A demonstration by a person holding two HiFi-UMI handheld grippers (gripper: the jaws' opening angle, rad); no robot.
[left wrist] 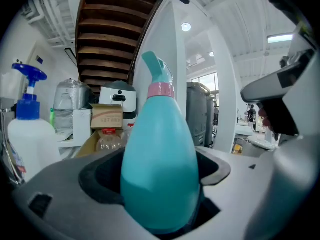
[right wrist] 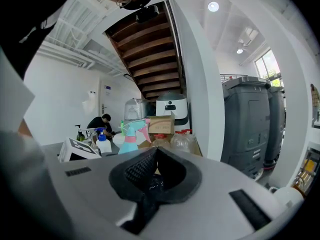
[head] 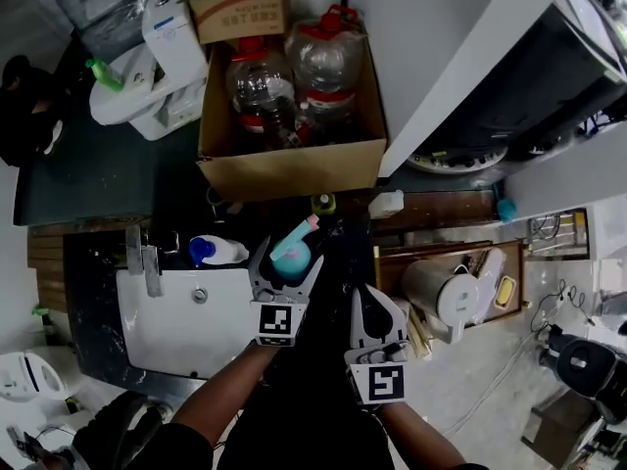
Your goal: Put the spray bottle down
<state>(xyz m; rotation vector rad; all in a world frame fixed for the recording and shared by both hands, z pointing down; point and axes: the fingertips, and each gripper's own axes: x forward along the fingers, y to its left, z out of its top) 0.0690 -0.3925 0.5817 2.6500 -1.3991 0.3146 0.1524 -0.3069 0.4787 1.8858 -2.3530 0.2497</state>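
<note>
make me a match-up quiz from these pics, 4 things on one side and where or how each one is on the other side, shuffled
Things:
1. spray bottle
2. white pump bottle
3. clear jugs
4. right claw

Place or state:
A. shut, nothing in it
B. inside the cardboard box
C. held in the left claw
D. on the counter beside the sink

Pairs: 1-C, 2-D, 3-B, 4-A

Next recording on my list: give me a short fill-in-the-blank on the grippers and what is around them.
1. The left gripper is shut on the teal spray bottle, whose neck band is ____.
2. The right gripper has its jaws ____, with nothing between them.
3. The clear jugs with red caps stand inside a ____ box.

Missing words: pink; shut; cardboard
</note>
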